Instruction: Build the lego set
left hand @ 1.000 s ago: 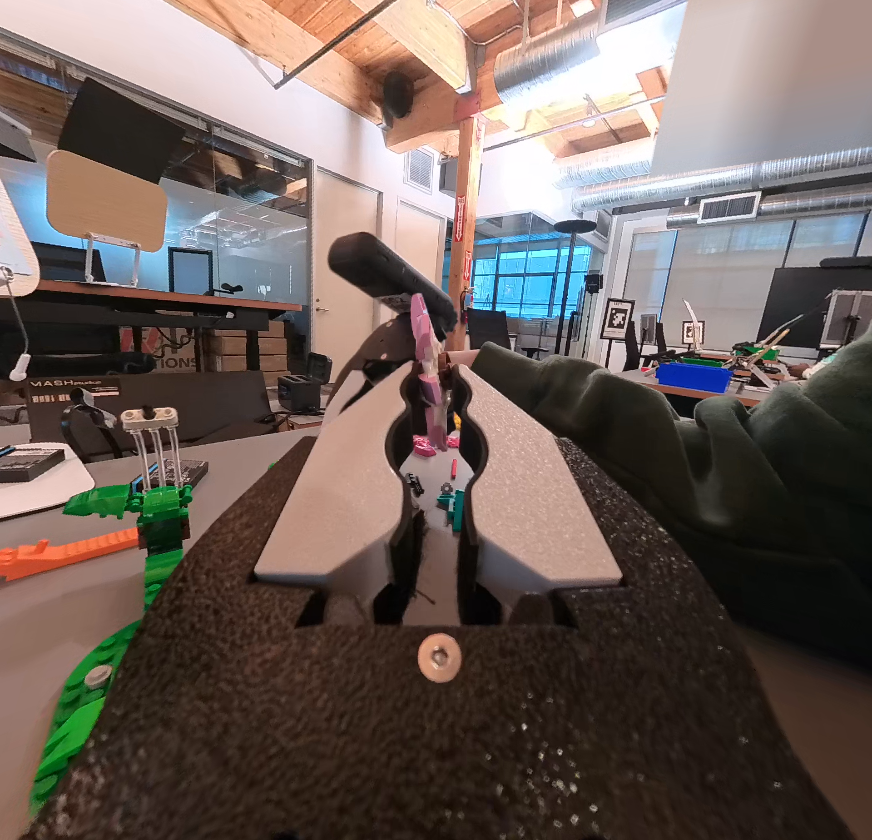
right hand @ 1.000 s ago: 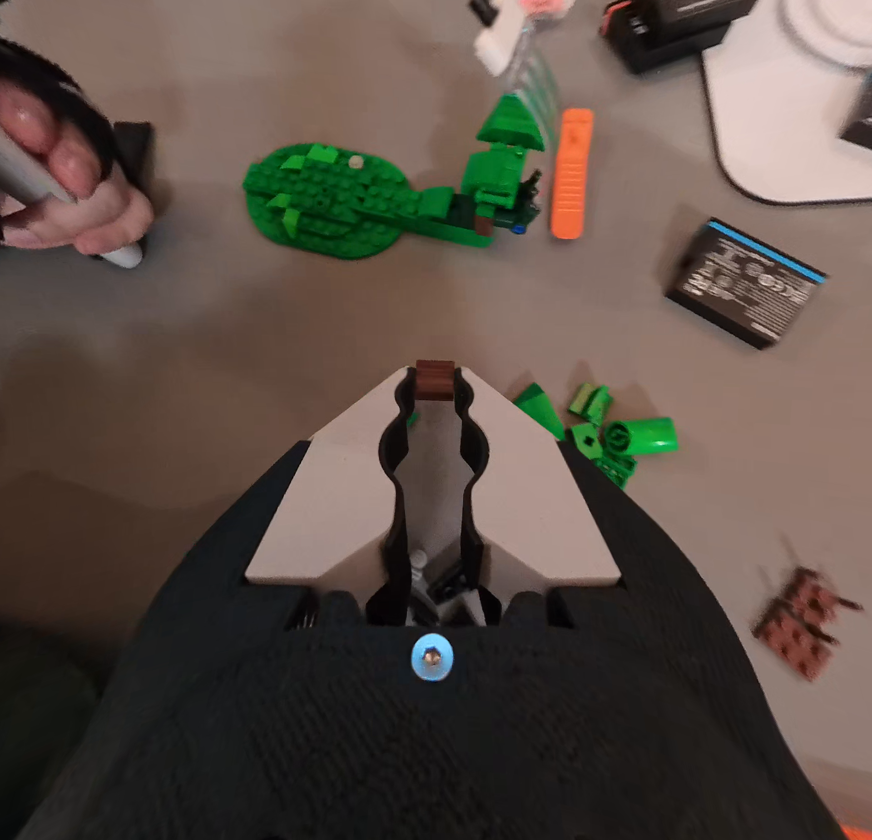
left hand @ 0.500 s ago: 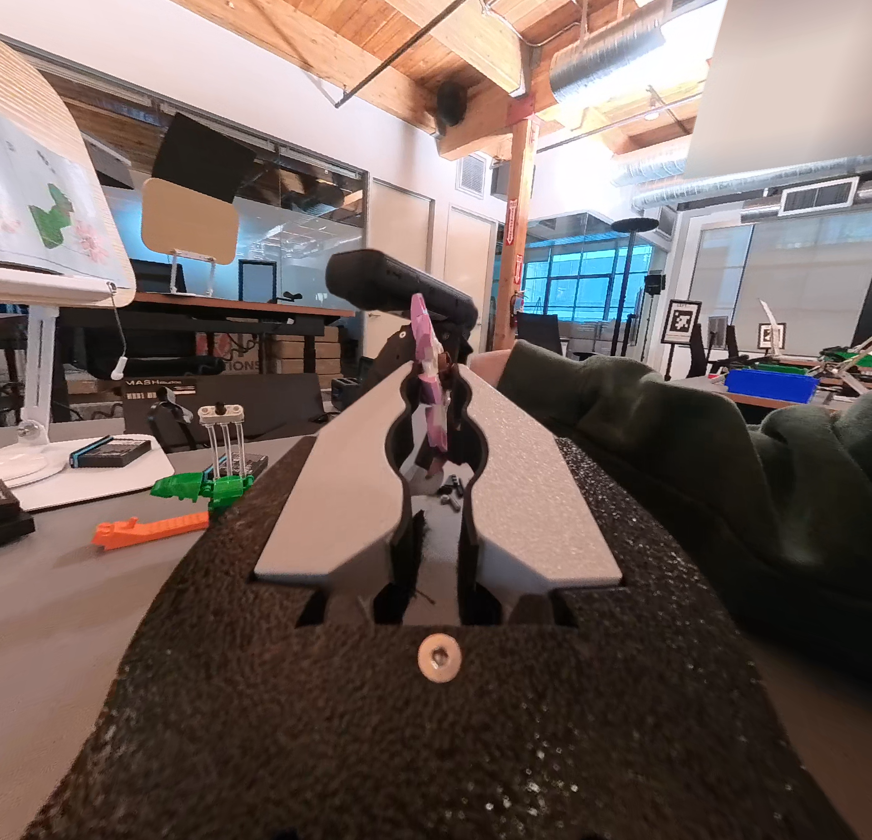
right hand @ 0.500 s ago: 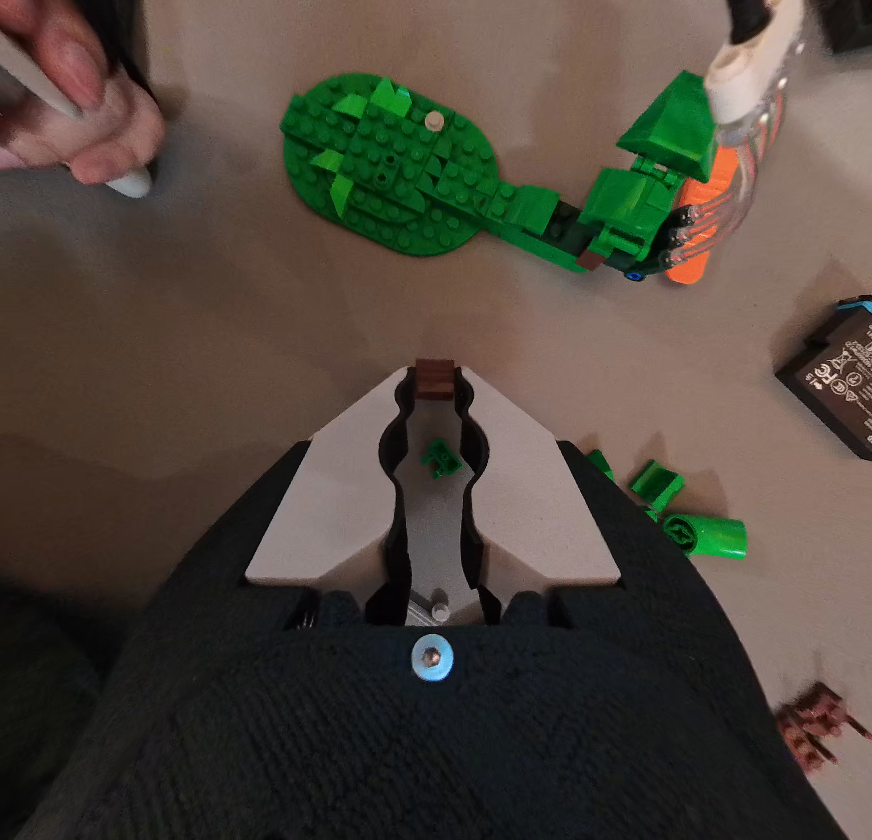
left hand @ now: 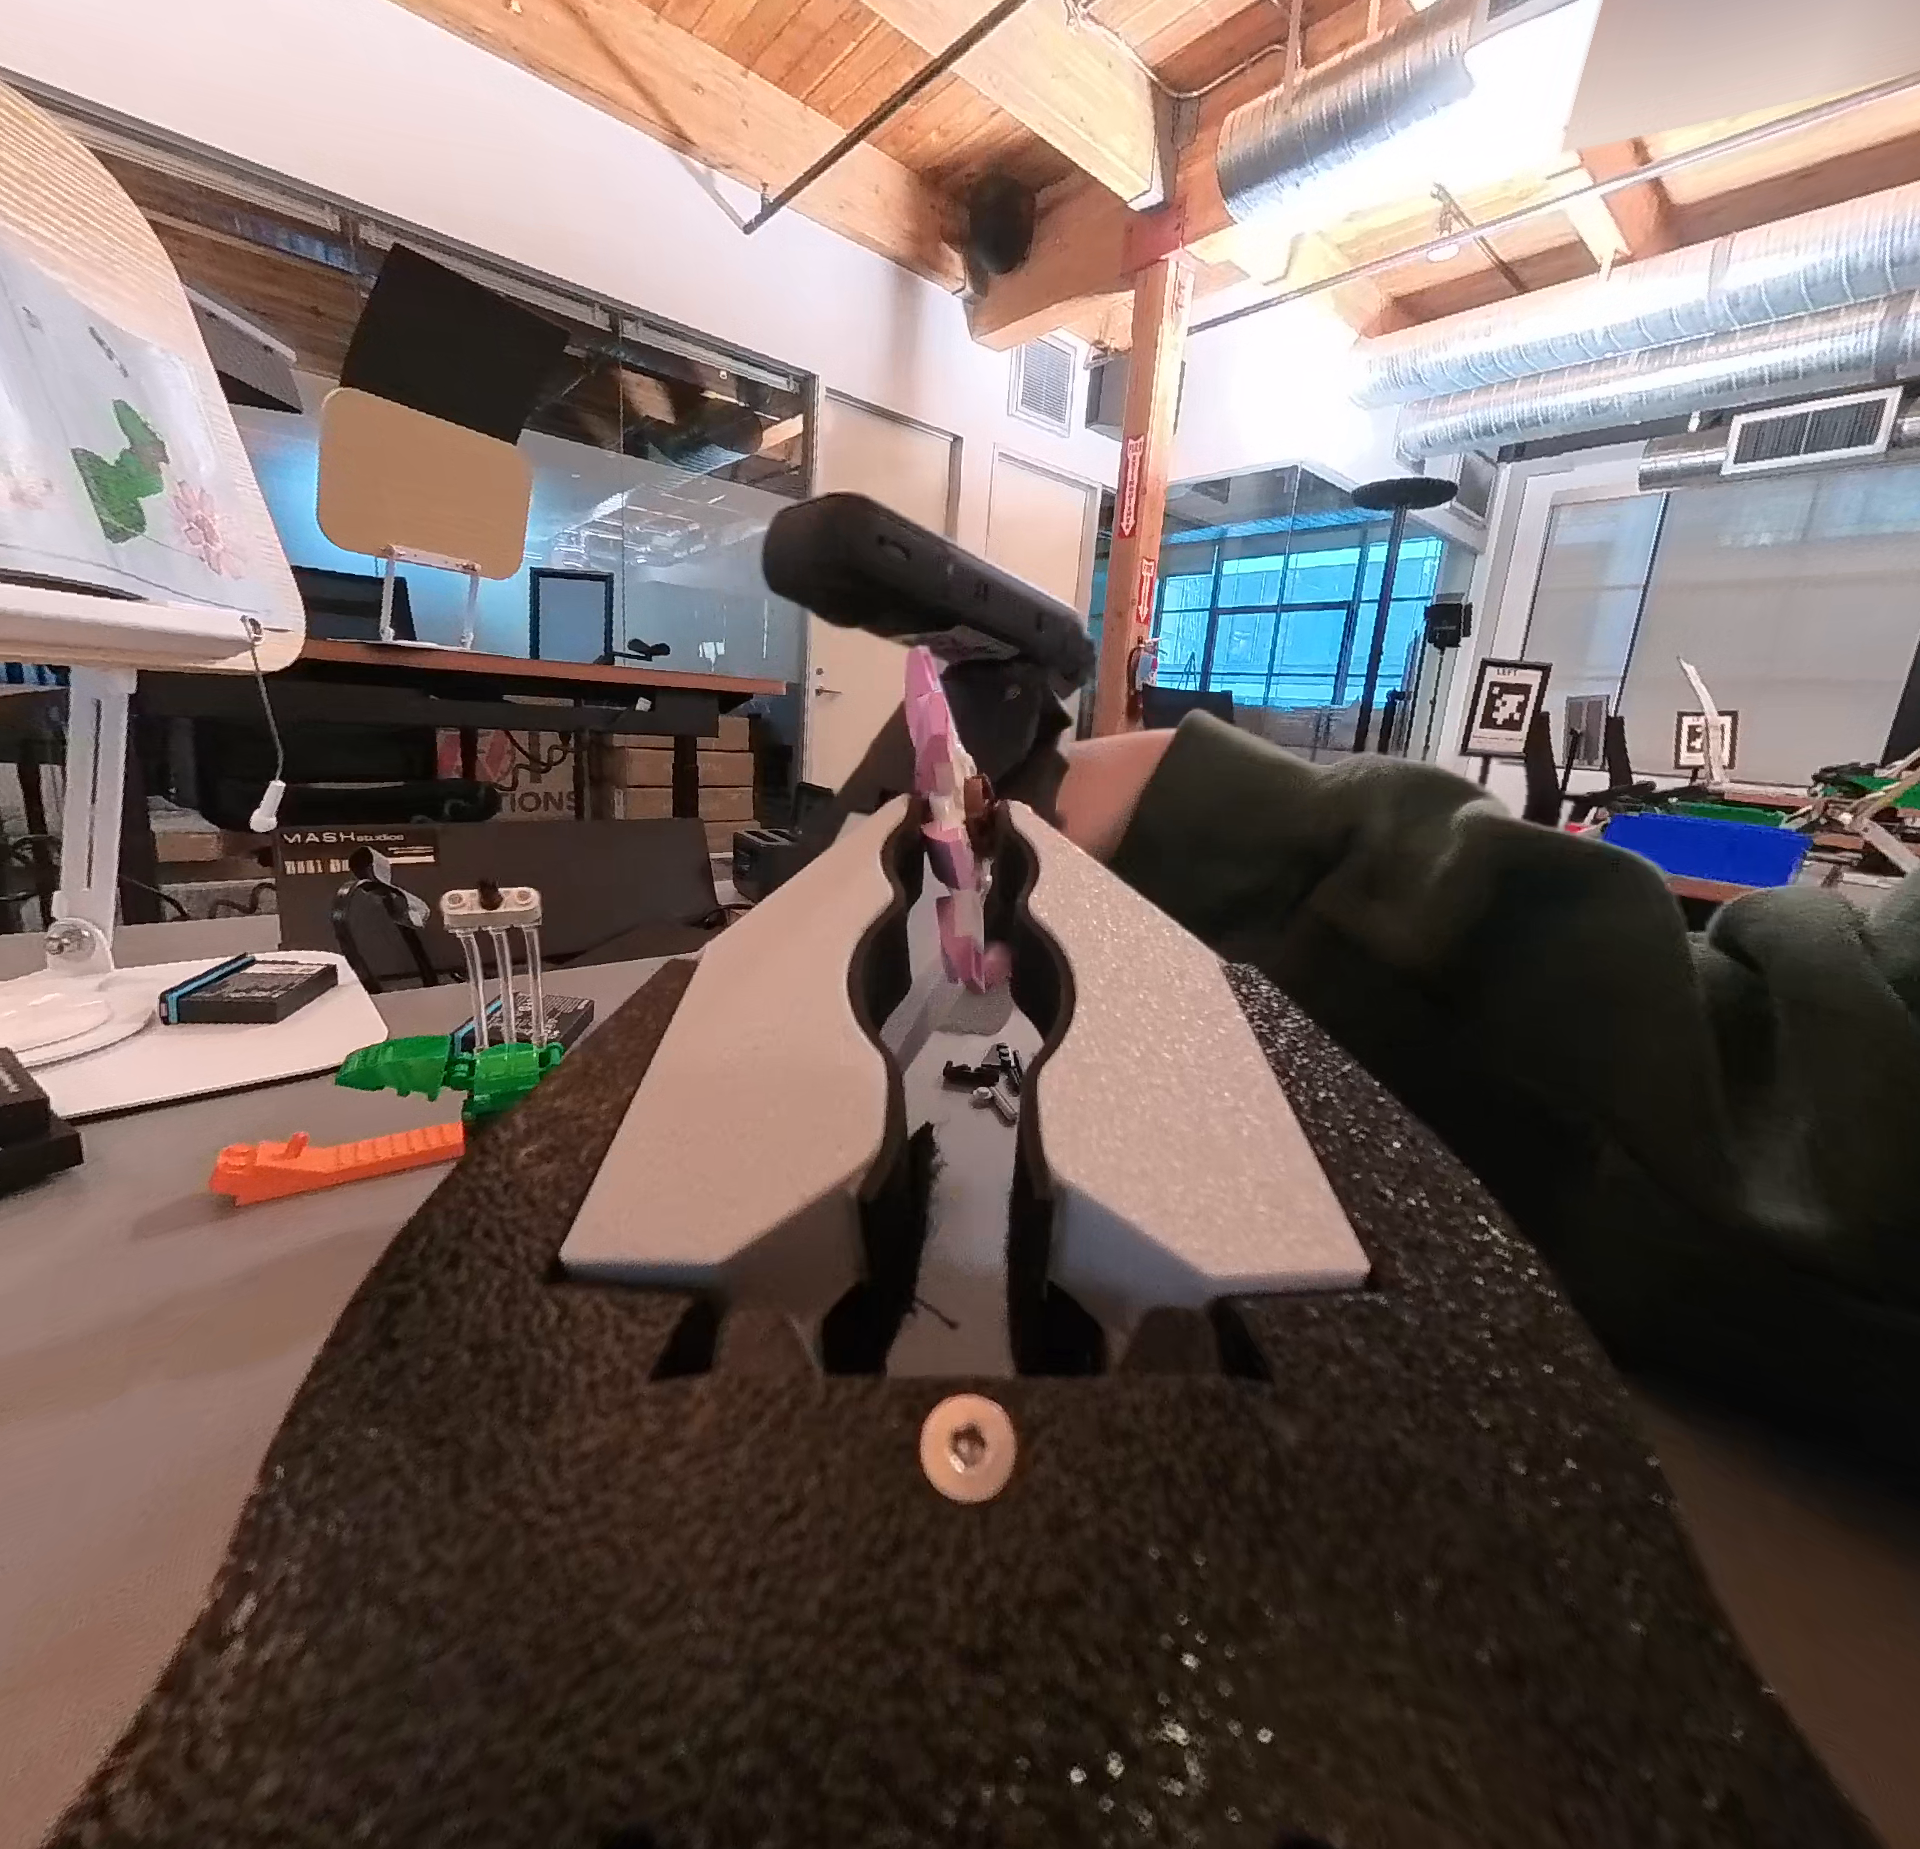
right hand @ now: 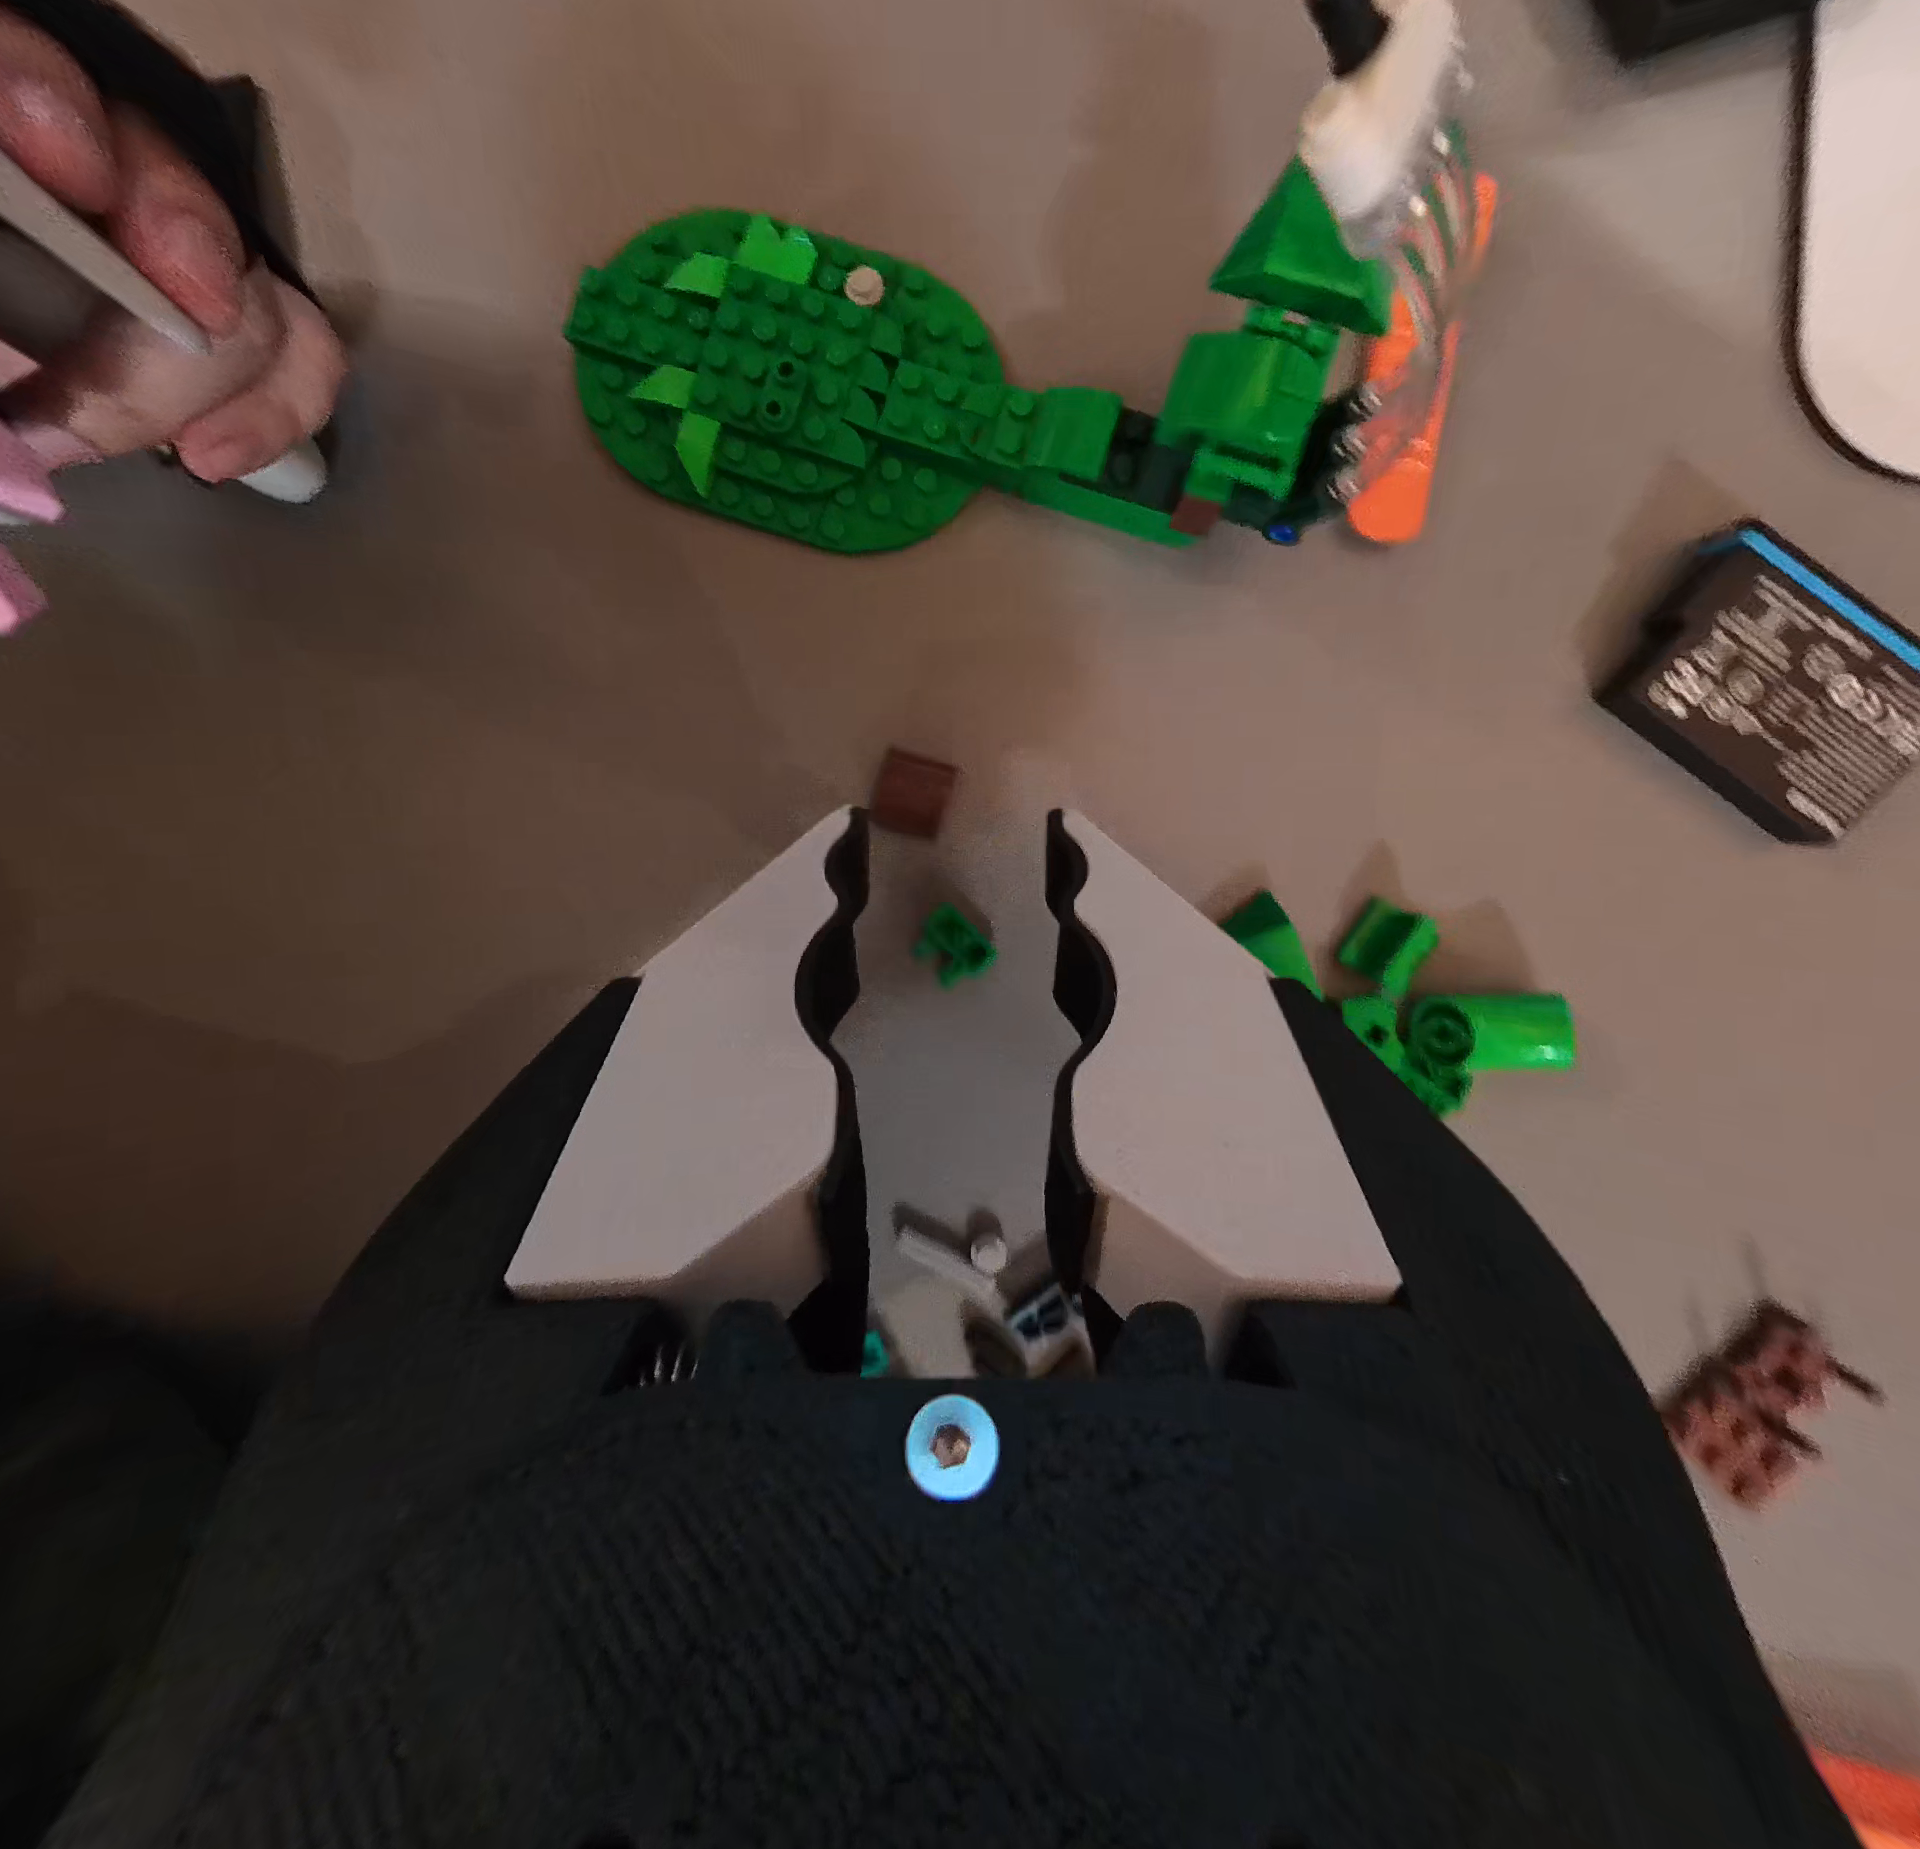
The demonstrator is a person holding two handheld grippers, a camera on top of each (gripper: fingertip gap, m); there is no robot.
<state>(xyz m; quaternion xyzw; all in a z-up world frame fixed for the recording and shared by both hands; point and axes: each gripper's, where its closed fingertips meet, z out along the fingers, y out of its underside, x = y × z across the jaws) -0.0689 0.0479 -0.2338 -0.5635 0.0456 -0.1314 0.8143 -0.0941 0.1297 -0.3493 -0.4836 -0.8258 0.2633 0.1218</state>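
My left gripper [left hand: 961,812] is shut on a pink and white flower piece [left hand: 948,833] with a small brown part, held upright above the table. Its finger and the hand holding it show at the top left of the right wrist view [right hand: 281,474]. My right gripper [right hand: 951,823] is open, pointing down at the table. A small brown brick [right hand: 914,791] is blurred just past its left fingertip, out of the grasp. A small green piece [right hand: 951,942] lies on the table between the fingers. The green oval base with its stem build [right hand: 779,386] lies farther ahead and also shows in the left wrist view [left hand: 457,1067].
An orange brick separator [right hand: 1423,397] and a clear stand with a white top [right hand: 1382,54] sit by the stem. Loose green pieces [right hand: 1455,1030], brown pieces [right hand: 1756,1404], a black battery [right hand: 1766,698] and a white pad [right hand: 1870,241] lie to the right. The left gripper's tips are roughly 15 cm from the right gripper's.
My right gripper's jaws opened and the brown brick left the grasp; it now sits just beyond the left fingertip. My left gripper still holds the pink flower piece.
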